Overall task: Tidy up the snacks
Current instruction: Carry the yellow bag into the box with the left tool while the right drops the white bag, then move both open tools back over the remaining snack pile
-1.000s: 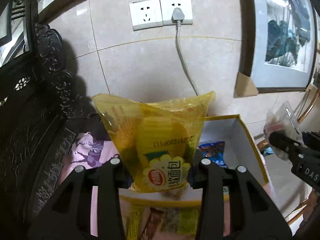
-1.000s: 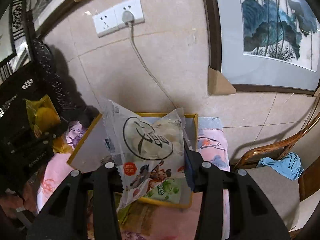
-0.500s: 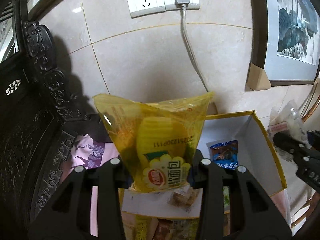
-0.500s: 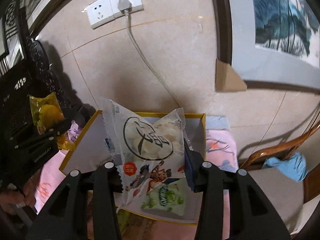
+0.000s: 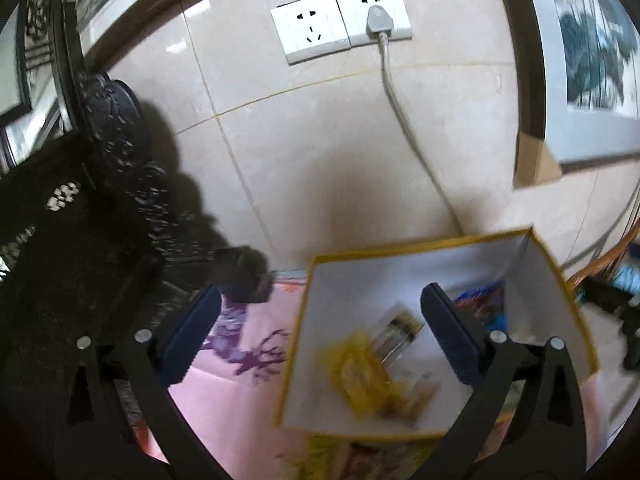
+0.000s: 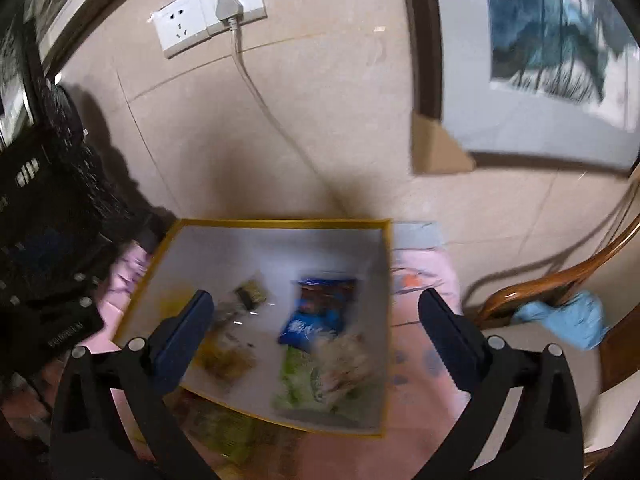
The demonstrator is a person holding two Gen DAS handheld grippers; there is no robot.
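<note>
Left wrist view looks down between my left gripper [image 5: 320, 332], its jaws opening wide with nothing pressed between the pads, onto the white box with the yellow rim [image 5: 436, 242] on the pink cloth [image 5: 240, 396]. The yellow packet [image 5: 356, 376] lies blurred on the box floor below my fingers, beside a clear wrapped snack [image 5: 396, 332], so I judge this drop done. From the right wrist view my right gripper [image 6: 316, 320] is likewise opening, its pads apart and bare, and the white printed packet [image 6: 348, 360] lies blurred in the near right corner of the box, on top of a green packet [image 6: 304, 380] and just below the blue packet [image 6: 320, 304]. A second ago each of my grippers pinched its packet upright above the box; now both packets are out of my grip and down inside it. Several snacks are therefore in the box. What is left, as far as I can see, is the loose heap of wrappers [image 6: 224, 428] on the cloth outside the near rim of the box; how many they are I cannot tell through the blur.
</note>
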